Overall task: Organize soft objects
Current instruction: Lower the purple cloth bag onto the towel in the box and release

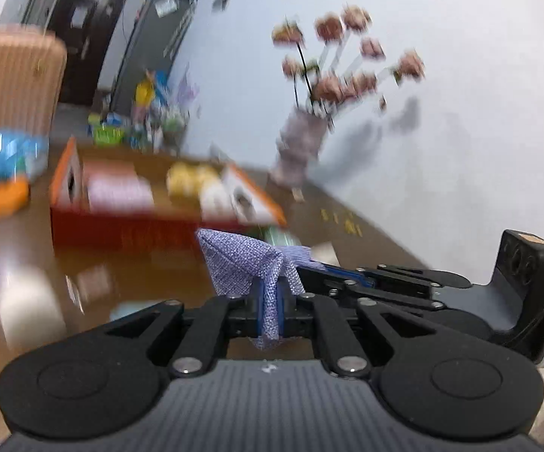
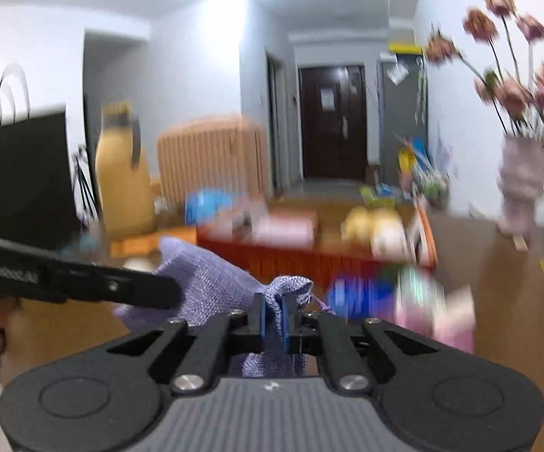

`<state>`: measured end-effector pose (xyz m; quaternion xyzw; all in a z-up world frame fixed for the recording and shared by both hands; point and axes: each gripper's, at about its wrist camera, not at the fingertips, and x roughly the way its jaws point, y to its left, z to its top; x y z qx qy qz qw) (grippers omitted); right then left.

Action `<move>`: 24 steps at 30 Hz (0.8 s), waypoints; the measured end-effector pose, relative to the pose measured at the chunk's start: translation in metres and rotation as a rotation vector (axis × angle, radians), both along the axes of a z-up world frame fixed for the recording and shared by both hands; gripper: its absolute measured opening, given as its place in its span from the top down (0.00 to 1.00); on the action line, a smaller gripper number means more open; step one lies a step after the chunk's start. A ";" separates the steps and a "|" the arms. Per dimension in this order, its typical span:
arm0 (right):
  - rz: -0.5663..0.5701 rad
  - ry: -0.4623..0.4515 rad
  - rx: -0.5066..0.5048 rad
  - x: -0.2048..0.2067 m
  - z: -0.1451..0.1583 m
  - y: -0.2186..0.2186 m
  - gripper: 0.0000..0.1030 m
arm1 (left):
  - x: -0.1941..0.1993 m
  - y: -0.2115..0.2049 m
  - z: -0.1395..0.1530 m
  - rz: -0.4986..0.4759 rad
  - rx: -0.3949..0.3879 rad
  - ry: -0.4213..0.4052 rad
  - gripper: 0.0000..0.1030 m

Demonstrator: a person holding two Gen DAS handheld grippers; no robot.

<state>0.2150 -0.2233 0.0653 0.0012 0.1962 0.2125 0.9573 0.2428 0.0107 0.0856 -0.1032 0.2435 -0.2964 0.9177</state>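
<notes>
A lilac woven cloth [image 1: 234,260] hangs between both grippers above the brown table [image 1: 16,256]. My left gripper [image 1: 271,301] is shut on one edge of it, with fabric pinched between the blue pads. In the right wrist view my right gripper [image 2: 274,320] is shut on the other end of the lilac cloth [image 2: 211,282], which bunches up to the left. The left gripper's body crosses that view from the left, its tip at the cloth. The right gripper's body shows at the right of the left wrist view. Both views are blurred.
An open red-orange box [image 1: 129,222] stands on the table just beyond the cloth, holding a pink folded item [image 1: 119,190] and a yellow soft thing [image 1: 191,180]. A vase of pink flowers [image 1: 302,143] stands by the wall. A blue pack [image 1: 4,154], a yellow jug [image 2: 125,180] and colourful soft items [image 2: 415,301] lie around.
</notes>
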 end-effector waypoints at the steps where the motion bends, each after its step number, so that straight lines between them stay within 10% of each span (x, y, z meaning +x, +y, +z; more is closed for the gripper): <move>1: 0.007 -0.009 0.007 0.019 0.011 0.001 0.92 | 0.018 0.002 0.009 0.000 0.009 -0.014 0.93; 6: 0.014 0.080 0.020 0.153 0.032 0.026 0.92 | 0.138 0.008 0.015 0.095 0.143 0.027 0.93; 13: 0.028 0.362 -0.039 0.271 -0.028 0.076 0.91 | 0.220 -0.007 -0.042 0.174 0.553 0.119 0.91; 24: 0.042 0.409 -0.060 0.266 -0.015 0.076 0.68 | 0.204 0.024 -0.009 0.167 0.454 0.077 0.56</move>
